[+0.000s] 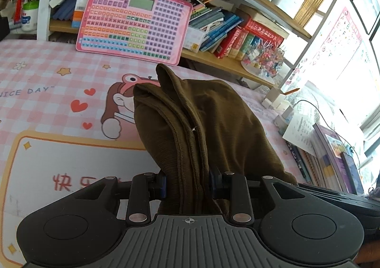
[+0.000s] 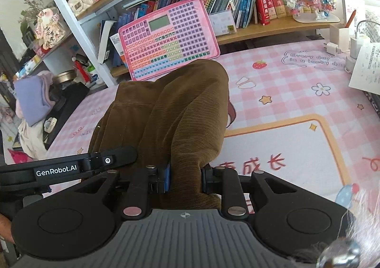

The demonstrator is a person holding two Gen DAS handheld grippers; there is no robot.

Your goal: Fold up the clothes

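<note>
The left gripper (image 1: 187, 183) is clamped on a bunched edge of the brown corduroy garment (image 1: 190, 125), its hemmed layers squeezed between the blue pads (image 1: 163, 184). The right gripper (image 2: 185, 178) likewise pinches a gathered fold of the same garment (image 2: 166, 115), which rises in a heap ahead of both cameras over the pink checked desk mat (image 2: 296, 92) (cartoon prints, Chinese lettering). Whether the cloth's far end touches the mat is hard to tell. A pink learning tablet (image 1: 134, 23) leans against the bookshelf (image 1: 237, 58) behind.
</note>
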